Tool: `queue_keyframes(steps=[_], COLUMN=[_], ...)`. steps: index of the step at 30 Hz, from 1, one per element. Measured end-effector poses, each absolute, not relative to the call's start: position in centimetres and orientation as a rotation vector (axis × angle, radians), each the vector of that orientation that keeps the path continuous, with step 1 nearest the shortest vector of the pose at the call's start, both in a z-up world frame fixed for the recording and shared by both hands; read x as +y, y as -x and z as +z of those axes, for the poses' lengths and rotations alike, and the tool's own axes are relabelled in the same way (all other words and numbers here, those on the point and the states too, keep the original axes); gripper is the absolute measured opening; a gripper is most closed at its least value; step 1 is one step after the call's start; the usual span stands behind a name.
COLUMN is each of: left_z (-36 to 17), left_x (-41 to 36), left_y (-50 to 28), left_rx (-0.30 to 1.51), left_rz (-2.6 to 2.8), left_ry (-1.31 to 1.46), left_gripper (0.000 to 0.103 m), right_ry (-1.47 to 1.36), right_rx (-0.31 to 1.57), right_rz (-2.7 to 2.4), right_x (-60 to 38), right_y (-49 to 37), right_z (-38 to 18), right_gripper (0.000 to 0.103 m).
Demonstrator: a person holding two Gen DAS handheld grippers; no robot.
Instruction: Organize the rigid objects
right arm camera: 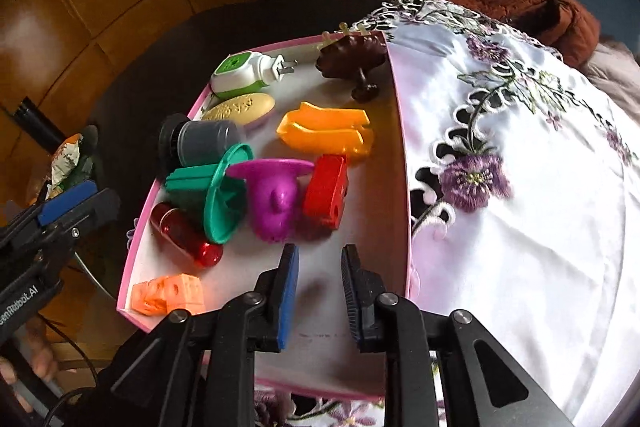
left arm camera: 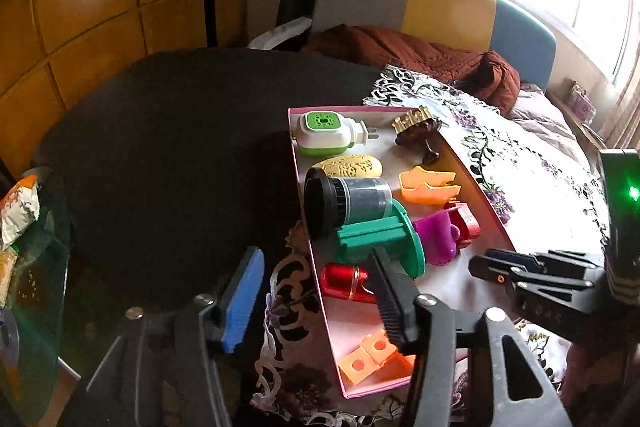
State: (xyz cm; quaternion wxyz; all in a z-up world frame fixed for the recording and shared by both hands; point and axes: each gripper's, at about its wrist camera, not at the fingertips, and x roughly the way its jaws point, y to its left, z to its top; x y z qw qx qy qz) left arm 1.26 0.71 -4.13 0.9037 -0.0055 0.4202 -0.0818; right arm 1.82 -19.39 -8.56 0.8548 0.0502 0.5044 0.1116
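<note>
A pink-rimmed shallow box holds several rigid objects: a green-and-white plug-in device, a yellow oval, a dark cylinder, a green spool, a purple piece, a red block, an orange piece, a red capsule, orange dice blocks and a brown comb-like item. My left gripper is open, straddling the box's left wall. My right gripper is open and empty over the box's near end.
The box lies on a white floral embroidered cloth over a dark round table. A snack packet lies on a glass surface at left. A chair with a brown garment stands behind.
</note>
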Motion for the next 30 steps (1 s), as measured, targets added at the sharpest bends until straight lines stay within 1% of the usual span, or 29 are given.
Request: queue_keyframes(steps=[2,3,4,5,6,7,9,10,11,12,15,23,30], left_z=[-3.7,-3.5,-3.1,-2.7,-2.4,-2.0,-1.3,-1.2,-1.0,-0.9,-0.9,-1.0,-0.7], left_x=[0.6,0.5,0.4,0.3,0.3,0.1,-0.2,-0.3,-0.3,-0.4,-0.1,0.4,0.4], left_y=[-1.3,-1.4,-1.4,-1.3,-1.3,-1.2,-0.8,-0.8,-0.6,-0.3,0.3,1.6,2.1], left_rx=[0.851,0.846,0.833,0.816,0.804,0.785,0.758,0.75,0.74,0.728,0.722,0.723,0.706], left_rz=[-0.15,-0.143,-0.138,-0.131,-0.124,-0.111,-0.071,-0.055,-0.044,-0.031,0.003,0.015,0.006], left_ry=[0.002,0.0,0.0,0.001,0.001,-0.004,-0.013,-0.016,-0.018,-0.018,-0.003,0.026,0.026], left_gripper=[0.057,0.059,0.059,0.06,0.062,0.063,0.069,0.069,0.069,0.069,0.069,0.069,0.069], right_ry=[-0.11,-0.105,-0.098,-0.091,-0.075,-0.061,-0.034,-0.025,-0.021,-0.019,-0.037,-0.081,-0.062], right_rx=[1.047,1.031,1.015,0.993,0.953,0.923,0.866,0.842,0.824,0.805,0.782,0.779,0.765], right_rz=[0.219,0.202,0.185,0.168,0.142,0.122,0.096,0.089,0.082,0.075,0.062,0.035,0.038], right_x=[-19.5,-19.5,-19.5,-19.5,-19.4,-19.3,-19.0,-18.9,-18.8,-18.7,-18.8,-19.4,-19.0], right_y=[-1.5,-1.3,-1.1,-0.9,-0.6,-0.4,0.2,0.5,0.8,1.1,1.8,3.0,3.3], right_z=[-8.2,-7.9,-7.5,-7.1,-6.4,-5.9,-5.0,-4.5,-4.2,-3.9,-3.7,-4.1,-3.6], right_gripper=[0.023,0.029,0.04,0.046,0.055,0.06,0.065,0.069,0.071,0.072,0.073,0.073,0.077])
